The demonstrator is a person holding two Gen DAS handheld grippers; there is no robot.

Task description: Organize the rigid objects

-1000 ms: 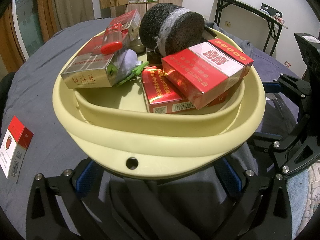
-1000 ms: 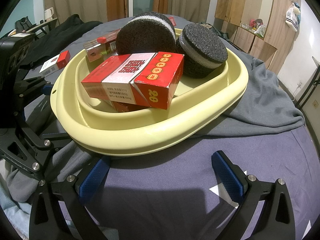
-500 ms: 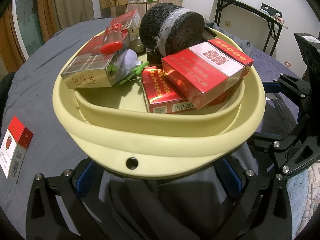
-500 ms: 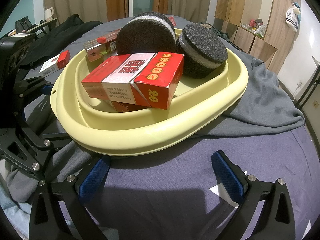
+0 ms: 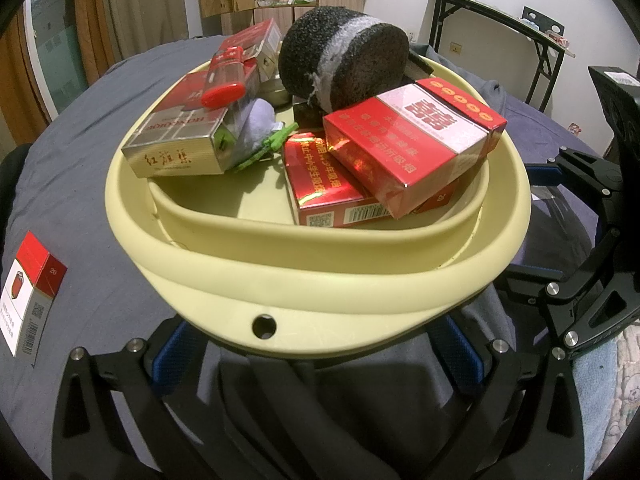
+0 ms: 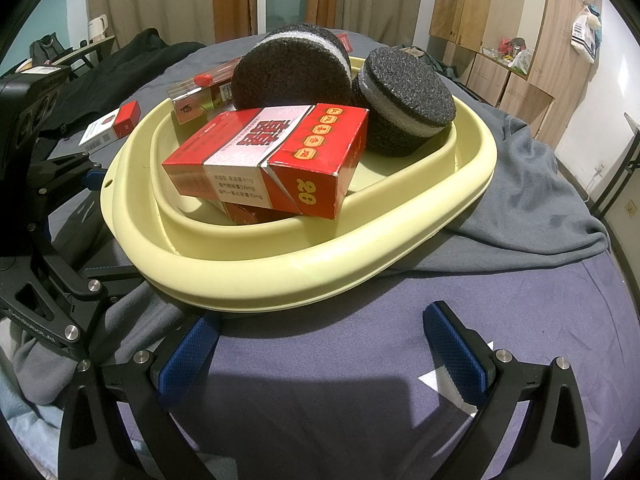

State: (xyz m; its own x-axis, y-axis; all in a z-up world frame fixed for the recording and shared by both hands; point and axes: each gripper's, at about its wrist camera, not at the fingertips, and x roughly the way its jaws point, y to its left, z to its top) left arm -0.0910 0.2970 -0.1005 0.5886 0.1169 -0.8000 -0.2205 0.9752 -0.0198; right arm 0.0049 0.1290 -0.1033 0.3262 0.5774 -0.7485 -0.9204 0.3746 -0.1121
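Observation:
A pale yellow basin point(image 5: 320, 280) point(image 6: 280, 276) rests on grey cloth on a bed. It holds a red cigarette box point(image 5: 412, 148) point(image 6: 272, 156) lying on a second red box point(image 5: 324, 196), a silver and red box point(image 5: 180, 140), a red lighter point(image 5: 226, 76), a green clip point(image 5: 268, 146) and two black round discs with white bands point(image 6: 292, 72) point(image 6: 404, 104). My left gripper point(image 5: 316, 356) stands open at the basin's near rim, its blue pads point(image 5: 168, 356) tucked under the edge. At the adjoining side, my right gripper point(image 6: 322, 354) is open just short of the rim.
A loose red and white cigarette pack point(image 5: 32, 304) point(image 6: 112, 126) lies on the dark sheet left of the basin. Grey cloth point(image 6: 520, 208) spreads from under the basin. A black garment point(image 6: 132, 60), a folding table point(image 5: 500, 16) and wooden cupboards point(image 6: 500, 20) stand beyond.

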